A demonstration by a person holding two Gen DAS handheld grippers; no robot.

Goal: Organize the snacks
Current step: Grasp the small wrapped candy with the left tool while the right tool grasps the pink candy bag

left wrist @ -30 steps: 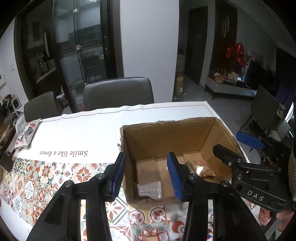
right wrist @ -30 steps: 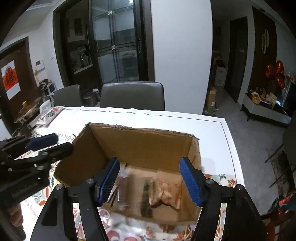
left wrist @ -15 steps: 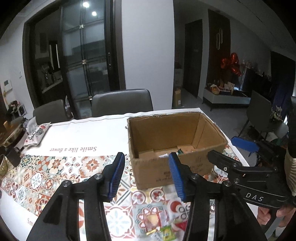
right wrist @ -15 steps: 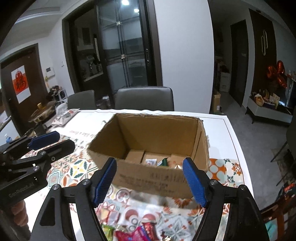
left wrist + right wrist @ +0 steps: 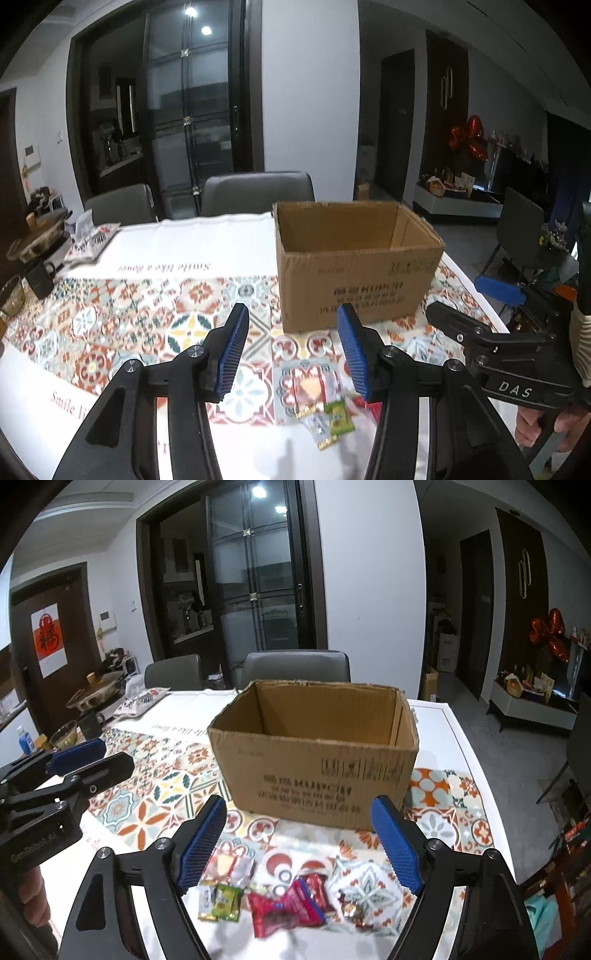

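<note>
Both grippers have pulled back from the box toward the near counter edge. Left gripper and right gripper fingers stay apart, empty. Snacks now show, near the box.

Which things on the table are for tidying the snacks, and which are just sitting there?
For the job:
brown cardboard box
red foil snack packet
green wrapped candy
clear packet with orange snack

Just lying about:
black mug
metal hotpot
patterned pouch
grey chairs
</note>
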